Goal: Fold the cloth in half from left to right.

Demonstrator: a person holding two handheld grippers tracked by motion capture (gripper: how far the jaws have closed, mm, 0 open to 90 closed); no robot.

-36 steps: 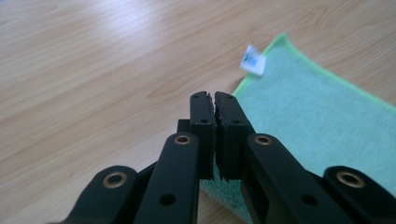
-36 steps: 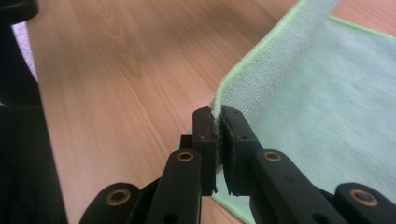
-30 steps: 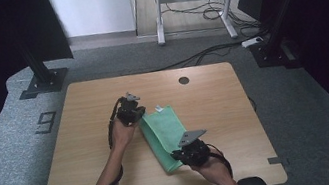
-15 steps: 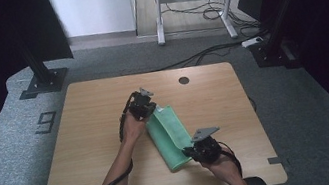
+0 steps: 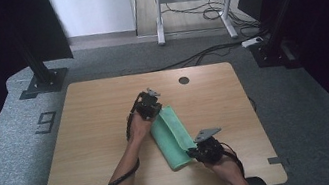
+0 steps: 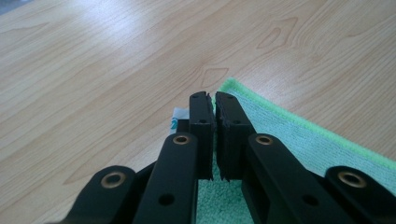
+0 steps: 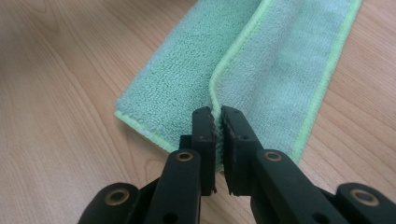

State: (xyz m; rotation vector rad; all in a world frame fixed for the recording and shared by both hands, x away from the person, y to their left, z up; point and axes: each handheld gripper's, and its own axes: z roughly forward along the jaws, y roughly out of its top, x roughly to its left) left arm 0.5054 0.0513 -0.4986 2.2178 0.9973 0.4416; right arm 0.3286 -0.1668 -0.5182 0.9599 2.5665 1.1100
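Apparently mid-fold: both grippers, left gripper (image 6: 214, 100) and right gripper (image 7: 218, 114), pinch an edge of the green cloth (image 5: 171, 132) (near the table's (image 5: 92, 130) middle); next, probably lay it flat and release.

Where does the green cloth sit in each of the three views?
High view: green cloth at table centre, running diagonally between the left gripper and right gripper.
Left gripper view: lower right, its corner beside the shut jaws.
Right gripper view: top centre down to the jaws.
Shared landmark: its bright green hem.
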